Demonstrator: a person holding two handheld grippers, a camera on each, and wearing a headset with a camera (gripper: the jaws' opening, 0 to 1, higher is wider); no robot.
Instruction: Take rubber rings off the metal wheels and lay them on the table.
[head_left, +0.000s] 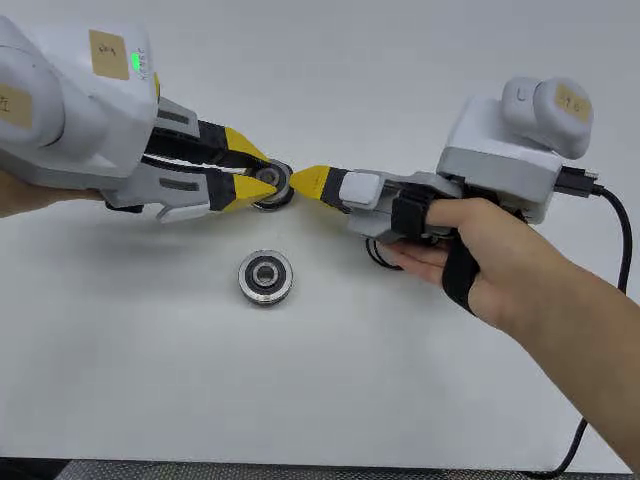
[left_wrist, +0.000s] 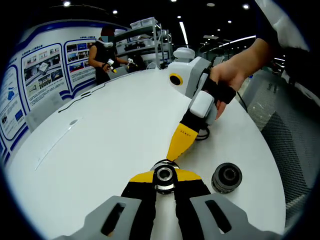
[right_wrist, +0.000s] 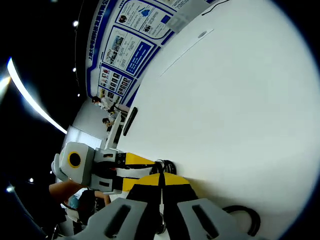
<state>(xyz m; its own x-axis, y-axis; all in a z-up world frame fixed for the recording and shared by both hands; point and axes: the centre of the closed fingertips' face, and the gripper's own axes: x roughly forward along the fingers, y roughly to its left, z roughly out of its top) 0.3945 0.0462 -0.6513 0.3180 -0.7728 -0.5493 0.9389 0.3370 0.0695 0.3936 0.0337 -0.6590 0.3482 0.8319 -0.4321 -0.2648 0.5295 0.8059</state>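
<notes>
Head view: my left gripper (head_left: 255, 180) clamps a small metal wheel w/ black rubber ring (head_left: 277, 186) over the white table (head_left: 400, 380). My right gripper (head_left: 305, 180), jaws closed, touches its rim. Ring-stripping step, I judge; next: pinch ring, peel off w/o losing the wheel.

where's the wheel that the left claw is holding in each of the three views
Head view: the held wheel is upper centre, between the two claws' yellow ends.
Left gripper view: low centre, clamped between that view's own jaws.
Right gripper view: low centre, a dark arc just past the shut yellow jaws.
Shared landmark: the left claw gripping it, with the right claw at its rim.
</notes>
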